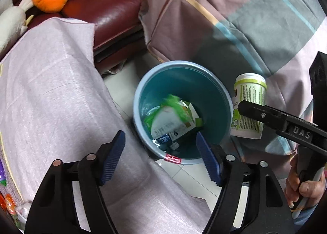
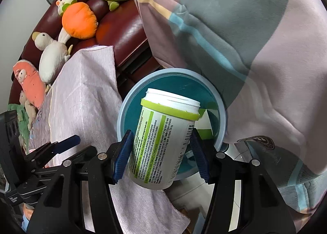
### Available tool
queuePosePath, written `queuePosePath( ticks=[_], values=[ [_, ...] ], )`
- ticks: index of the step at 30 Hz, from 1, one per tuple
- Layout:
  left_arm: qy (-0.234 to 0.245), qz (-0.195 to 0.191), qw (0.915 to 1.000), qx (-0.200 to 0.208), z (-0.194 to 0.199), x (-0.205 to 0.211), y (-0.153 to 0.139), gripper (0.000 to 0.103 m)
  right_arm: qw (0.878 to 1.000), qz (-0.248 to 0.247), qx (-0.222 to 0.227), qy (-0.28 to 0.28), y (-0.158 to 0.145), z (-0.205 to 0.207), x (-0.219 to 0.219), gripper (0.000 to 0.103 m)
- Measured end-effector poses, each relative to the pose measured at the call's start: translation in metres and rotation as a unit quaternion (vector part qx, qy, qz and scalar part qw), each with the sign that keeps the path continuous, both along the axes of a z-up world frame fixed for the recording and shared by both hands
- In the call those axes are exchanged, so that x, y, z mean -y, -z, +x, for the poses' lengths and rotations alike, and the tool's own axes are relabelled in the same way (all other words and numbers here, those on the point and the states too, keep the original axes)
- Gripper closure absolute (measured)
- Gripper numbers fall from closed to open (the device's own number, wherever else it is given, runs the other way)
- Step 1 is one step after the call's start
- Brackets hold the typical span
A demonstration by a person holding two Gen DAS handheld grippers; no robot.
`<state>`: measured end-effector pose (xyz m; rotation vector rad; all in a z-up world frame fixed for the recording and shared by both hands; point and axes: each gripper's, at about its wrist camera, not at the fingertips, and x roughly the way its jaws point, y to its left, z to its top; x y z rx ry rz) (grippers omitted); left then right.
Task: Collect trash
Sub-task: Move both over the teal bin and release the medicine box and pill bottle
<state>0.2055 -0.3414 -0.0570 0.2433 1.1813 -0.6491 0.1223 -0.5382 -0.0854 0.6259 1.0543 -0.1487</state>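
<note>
Above the blue bin (image 1: 181,111), my left gripper (image 1: 161,156) stands with its jaws spread wide and nothing between them, while crumpled green and white packaging (image 1: 173,121) lies at the bin's bottom just beyond the blue pads (image 1: 113,154). In my right gripper (image 2: 161,150) the pads (image 2: 122,156) clamp the white bottle (image 2: 161,140) with green label, tilted over the bin's rim (image 2: 120,115). Around the bin lie a pale pink cloth (image 2: 85,99) to one side and a striped blanket (image 2: 255,36) to the other, with a dark red sofa (image 1: 110,9) and plush toys (image 2: 79,19) beyond.
</note>
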Motion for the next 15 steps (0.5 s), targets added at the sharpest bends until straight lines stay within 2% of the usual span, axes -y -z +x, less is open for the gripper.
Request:
queuePosePath(
  ticks=[7,9,15],
  values=[
    [-0.015,-0.013,0.9998,-0.006,-0.004,-0.024,-0.006,0.018,1.0,-0.01,-0.02,-0.015,0.006,0.013,-0.013,0.046],
    [-0.018,-0.016,0.9997,-0.009,-0.006,-0.03,-0.006,0.018,1.0,-0.011,-0.024,-0.018,0.006,0.014,-0.018,0.034],
    [-0.03,-0.024,0.9991,-0.015,-0.008,-0.048,-0.008,0.017,0.999,-0.018,-0.03,-0.02,0.001,0.016,-0.029,0.031]
  ],
)
